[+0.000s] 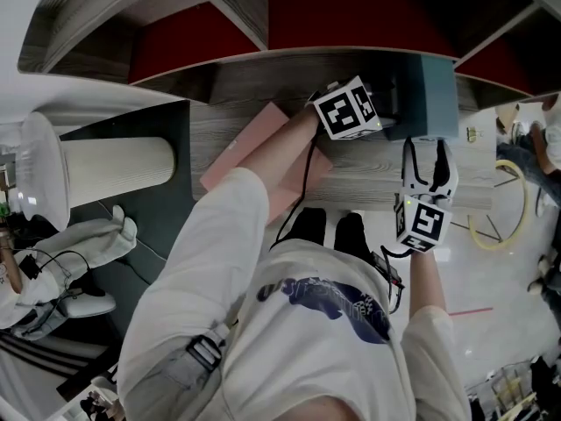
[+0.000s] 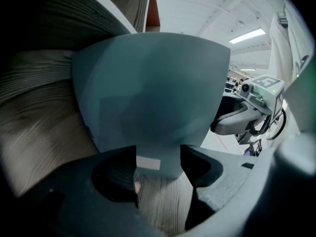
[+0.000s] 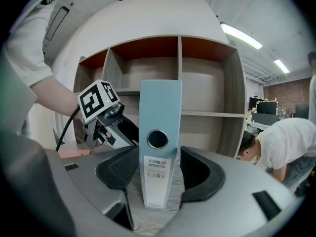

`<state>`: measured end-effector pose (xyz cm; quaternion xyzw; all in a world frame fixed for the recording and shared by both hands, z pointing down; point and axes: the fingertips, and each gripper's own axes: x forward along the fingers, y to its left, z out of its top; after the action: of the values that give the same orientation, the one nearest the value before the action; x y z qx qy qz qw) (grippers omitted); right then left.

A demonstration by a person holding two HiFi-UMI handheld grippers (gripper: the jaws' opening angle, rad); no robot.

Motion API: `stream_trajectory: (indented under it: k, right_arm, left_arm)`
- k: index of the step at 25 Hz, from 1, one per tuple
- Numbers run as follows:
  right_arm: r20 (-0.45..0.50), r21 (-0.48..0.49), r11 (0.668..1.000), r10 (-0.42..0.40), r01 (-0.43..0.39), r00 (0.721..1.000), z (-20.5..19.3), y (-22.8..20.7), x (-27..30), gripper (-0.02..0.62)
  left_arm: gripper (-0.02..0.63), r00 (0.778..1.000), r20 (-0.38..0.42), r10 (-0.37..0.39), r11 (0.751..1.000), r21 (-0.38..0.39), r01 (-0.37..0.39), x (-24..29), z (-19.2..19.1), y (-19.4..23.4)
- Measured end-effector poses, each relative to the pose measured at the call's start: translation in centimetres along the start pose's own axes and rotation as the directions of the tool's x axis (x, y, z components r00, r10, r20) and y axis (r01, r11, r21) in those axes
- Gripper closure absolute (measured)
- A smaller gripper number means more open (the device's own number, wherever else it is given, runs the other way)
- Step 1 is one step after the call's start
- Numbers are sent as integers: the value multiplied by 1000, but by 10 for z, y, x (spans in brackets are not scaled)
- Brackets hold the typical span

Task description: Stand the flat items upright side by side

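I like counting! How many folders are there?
2. The blue binder stands upright on the shelf; the pink folder lies flat to its left. The arm may hide others.

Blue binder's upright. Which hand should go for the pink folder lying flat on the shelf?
Left. The left gripper has its jaws apart with nothing gripped, and the pink folder lies flat right beside that arm. The right gripper has its jaws on the blue binder at the spine, so it is better kept steadying it.

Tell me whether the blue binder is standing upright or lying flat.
Upright. In the right gripper view the blue binder stands on its bottom edge on the wooden shelf, its spine vertical with the label near the foot.
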<state>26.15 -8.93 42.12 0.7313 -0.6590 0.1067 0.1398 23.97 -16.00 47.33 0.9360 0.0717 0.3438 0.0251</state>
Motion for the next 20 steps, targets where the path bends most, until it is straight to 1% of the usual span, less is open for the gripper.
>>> stream_trajectory:
  k: [3, 7, 10, 12, 14, 16, 18, 20]
  right_arm:
    - [17, 28, 999, 18, -19, 1000, 4, -3, -13, 337]
    - [32, 43, 996, 74, -75, 997, 7, -1, -41, 337]
    - [40, 36, 988, 150, -151, 988, 8, 10, -61, 337]
    - [41, 27, 978, 208, -209, 977, 9, 19, -73, 337]
    - [34, 12, 960, 280, -280, 959, 9, 33, -82, 337]
    - [29, -14, 933, 360, -360, 932, 9, 53, -92, 337]
    - [30, -36, 904, 427, -426, 904, 11, 75, -102, 337]
    - [28, -37, 877, 479, -478, 877, 12, 94, -107, 337]
  left_arm:
    - [341, 999, 28, 34, 999, -40, -33, -14, 0, -6]
    - [341, 992, 82, 98, 988, -128, -87, -47, -6, -29]
    - [341, 981, 109, 163, 970, -201, -139, -77, -19, -55]
    - [341, 969, 116, 219, 951, -248, -185, -99, -29, -75]
    - [341, 949, 122, 290, 921, -306, -242, -123, -42, -96]
    - [341, 921, 121, 371, 877, -371, -305, -153, -61, -120]
    - [341, 886, 103, 453, 823, -429, -371, -186, -83, -144]
    - [341, 847, 64, 528, 760, -482, -437, -216, -108, -165]
